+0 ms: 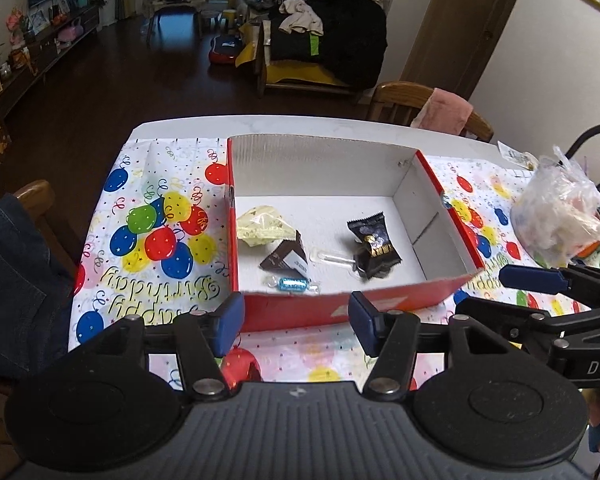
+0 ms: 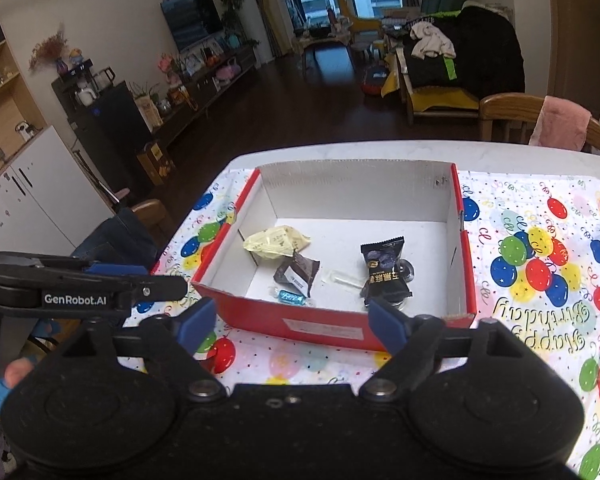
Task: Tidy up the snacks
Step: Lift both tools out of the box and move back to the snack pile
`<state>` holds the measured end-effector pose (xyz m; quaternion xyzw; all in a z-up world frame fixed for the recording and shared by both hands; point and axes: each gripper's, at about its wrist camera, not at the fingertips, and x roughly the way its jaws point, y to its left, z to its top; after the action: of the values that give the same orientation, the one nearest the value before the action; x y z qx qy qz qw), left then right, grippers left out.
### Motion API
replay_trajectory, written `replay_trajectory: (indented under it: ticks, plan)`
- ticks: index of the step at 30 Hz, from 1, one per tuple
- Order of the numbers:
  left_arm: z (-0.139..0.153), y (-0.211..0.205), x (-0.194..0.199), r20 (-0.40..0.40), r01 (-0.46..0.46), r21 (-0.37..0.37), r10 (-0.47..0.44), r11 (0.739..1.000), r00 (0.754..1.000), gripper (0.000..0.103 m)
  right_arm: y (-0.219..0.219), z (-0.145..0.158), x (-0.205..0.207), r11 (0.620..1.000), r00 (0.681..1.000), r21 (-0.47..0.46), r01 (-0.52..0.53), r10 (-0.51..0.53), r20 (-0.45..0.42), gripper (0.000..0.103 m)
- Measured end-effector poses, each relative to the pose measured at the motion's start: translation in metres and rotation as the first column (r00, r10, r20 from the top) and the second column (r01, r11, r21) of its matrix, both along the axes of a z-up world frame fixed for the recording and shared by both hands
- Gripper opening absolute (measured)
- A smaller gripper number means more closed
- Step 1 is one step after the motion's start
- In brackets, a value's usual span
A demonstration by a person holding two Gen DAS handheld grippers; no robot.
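On the table, mid-cloth: the red box (image 1: 340, 304) with white inside walls sits open-topped, its long side parallel to the table's near edge.
Box contents: five wrapped snacks on the white floor, all toward the near wall.
Pale yellow packet (image 1: 262, 226): left part of the box, its corner touching the brown one.
Brown wedge packet (image 1: 286, 258): just nearer than the yellow packet — tilted.
Blue candy (image 1: 294, 283): small, twisted ends, close to the box's near wall.
Clear wrapper (image 1: 332, 258): lies between the brown packet and the black one.
Black packet (image 1: 374, 240): right of centre, gold print, over a darker crumpled piece.
Left tongs (image 1: 296, 322): spread, nothing between the blue pads, held just outside the box's near wall.
Right tongs (image 2: 292, 322): spread wider, also empty — in front of the box's near wall, beside the left pair.
Tablecloth (image 1: 160, 232): balloon print with "Happy Birthday" lettering, covering most of the table.
Plastic bag (image 1: 560, 216): crumpled, clear, with contents I cannot make out, toward the table's right edge.
Chair (image 1: 424, 106): wooden, at the far edge, a pink cloth (image 1: 446, 112) draped over its back.
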<state>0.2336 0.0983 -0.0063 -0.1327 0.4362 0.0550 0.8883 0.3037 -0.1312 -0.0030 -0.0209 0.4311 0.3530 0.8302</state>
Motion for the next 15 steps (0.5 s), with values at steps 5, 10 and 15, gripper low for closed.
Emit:
replay_trajectory:
  ticks: [5, 10, 15]
  plan:
    - [0.005, -0.004, -0.021, 0.032, 0.017, 0.011, -0.017, 1.0, 0.999, 0.067, -0.007, 0.002, -0.018, 1.0, 1.0, 0.023, 0.001, -0.001, 0.015, 0.086]
    - [0.006, -0.006, -0.038, 0.051, 0.024, 0.024, -0.026, 0.999, 0.998, 0.073, -0.012, 0.001, -0.035, 1.0, 0.999, 0.03, -0.001, -0.001, 0.041, 0.1]
    - [-0.002, -0.005, -0.051, 0.05, 0.022, 0.016, -0.022, 1.0, 0.999, 0.074, -0.017, -0.003, -0.049, 0.999, 0.999, 0.036, -0.001, -0.001, 0.051, 0.101]
